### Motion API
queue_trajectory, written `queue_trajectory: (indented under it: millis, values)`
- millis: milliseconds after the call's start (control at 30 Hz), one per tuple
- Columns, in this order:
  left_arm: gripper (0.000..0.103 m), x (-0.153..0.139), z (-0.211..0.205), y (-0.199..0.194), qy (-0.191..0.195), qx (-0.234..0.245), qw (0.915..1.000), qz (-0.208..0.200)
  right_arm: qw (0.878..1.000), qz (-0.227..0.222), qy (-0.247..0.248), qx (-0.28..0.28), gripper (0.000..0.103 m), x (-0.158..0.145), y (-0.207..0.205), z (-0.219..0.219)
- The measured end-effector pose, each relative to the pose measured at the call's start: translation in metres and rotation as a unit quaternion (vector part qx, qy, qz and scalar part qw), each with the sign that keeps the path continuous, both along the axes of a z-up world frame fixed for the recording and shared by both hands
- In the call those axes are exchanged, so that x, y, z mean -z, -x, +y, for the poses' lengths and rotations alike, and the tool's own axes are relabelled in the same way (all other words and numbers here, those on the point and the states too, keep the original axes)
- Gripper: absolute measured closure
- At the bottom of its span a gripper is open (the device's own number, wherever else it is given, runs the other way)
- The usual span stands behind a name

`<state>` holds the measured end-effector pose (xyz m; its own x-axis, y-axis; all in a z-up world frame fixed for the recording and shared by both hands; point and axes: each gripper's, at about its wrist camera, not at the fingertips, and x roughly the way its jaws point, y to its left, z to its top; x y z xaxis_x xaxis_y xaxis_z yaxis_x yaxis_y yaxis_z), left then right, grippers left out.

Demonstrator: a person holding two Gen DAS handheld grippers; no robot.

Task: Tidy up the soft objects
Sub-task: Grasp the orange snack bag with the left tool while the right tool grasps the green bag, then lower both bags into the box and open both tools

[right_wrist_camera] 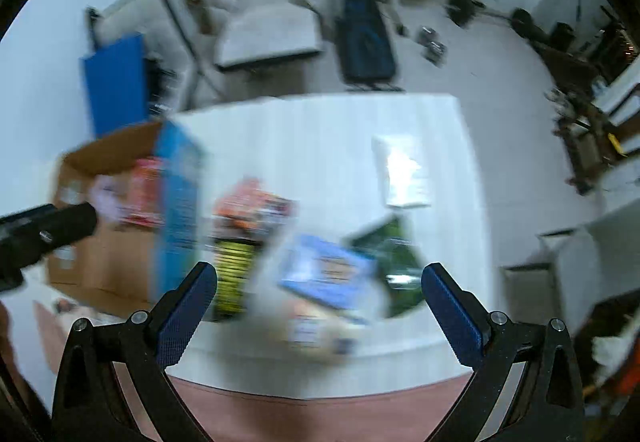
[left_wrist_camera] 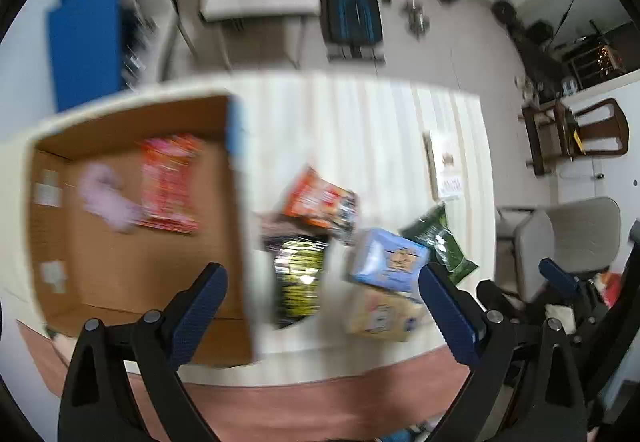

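Blue packet front and centre, a soft pouch with a tan panel on its face, lying near the front edge of the bench in a loose heap of snack bags. It sits on top of a pale beige packet, with a dark green bag just beside it toward the right edge, and a yellow-and-black bag and an orange bag on its other side. Everything is smeared by motion, so print and exact outlines cannot be read.

Now the relation that matters: in the right wrist view the blue packet lies straight ahead between the spread fingers, its long axis running on a slant from the near left toward the far right. The right gripper looks the better lined up; fingers wide apart, nothing between them. The left gripper is also spread wide and empty, and from its view the packet sits ahead and toward its right finger.

Over at the left edge stands the open cardboard box, already holding a red packet and something soft and pink. So sorting looks partly done, with five bags left on the bench. A white sheet lies farther back toward the right edge.
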<state>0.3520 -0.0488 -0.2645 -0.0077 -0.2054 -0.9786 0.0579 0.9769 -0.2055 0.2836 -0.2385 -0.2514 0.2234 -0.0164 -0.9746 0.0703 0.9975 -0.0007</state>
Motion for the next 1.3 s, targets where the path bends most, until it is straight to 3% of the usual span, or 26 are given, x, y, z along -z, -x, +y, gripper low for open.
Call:
queue_trajectory:
  millis: [200,367,467,600,700,733,900,967,1133,1300]
  values:
    - [0.005,0.095,-0.031,-0.047,-0.024,-0.052,0.9922,0.111,0.995,0.096,0.017,0.004,0.0,0.082,-0.022,-0.069]
    - [0.005,0.14,-0.03,-0.064,-0.036,-0.092,0.9824,0.158,0.989,0.144,-0.034,0.007,0.0,0.131,-0.029,-0.081]
    - [0.005,0.155,-0.036,-0.071,-0.061,-0.085,0.9797,0.171,0.986,0.161,-0.042,0.004,0.0,0.149,-0.034,-0.082]
    - [0.007,0.17,-0.043,-0.075,-0.102,-0.062,0.9781,0.17,0.983,0.18,-0.047,0.004,0.004,0.167,-0.038,-0.085]
    - [0.024,0.173,-0.047,-0.076,-0.121,-0.048,0.9783,0.161,0.98,0.195,-0.048,0.003,0.025,0.174,-0.039,-0.088]
    - [0.036,0.175,-0.047,-0.075,-0.124,-0.043,0.9778,0.163,0.978,0.201,-0.05,-0.001,0.026,0.178,-0.038,-0.087]
    - [0.052,0.178,-0.052,-0.073,-0.128,-0.032,0.978,0.161,0.977,0.209,-0.041,-0.014,0.03,0.186,-0.035,-0.083]
    - [0.059,0.178,-0.055,-0.074,-0.13,-0.03,0.978,0.16,0.977,0.211,-0.028,-0.021,0.037,0.188,-0.032,-0.078]
    - [0.065,0.174,-0.056,-0.072,-0.132,-0.028,0.9792,0.151,0.977,0.211,-0.025,-0.013,0.052,0.189,-0.027,-0.073]
    - [0.065,0.178,-0.082,-0.055,-0.135,-0.02,0.9802,0.144,0.977,0.212,-0.021,-0.013,0.057,0.19,-0.025,-0.069]
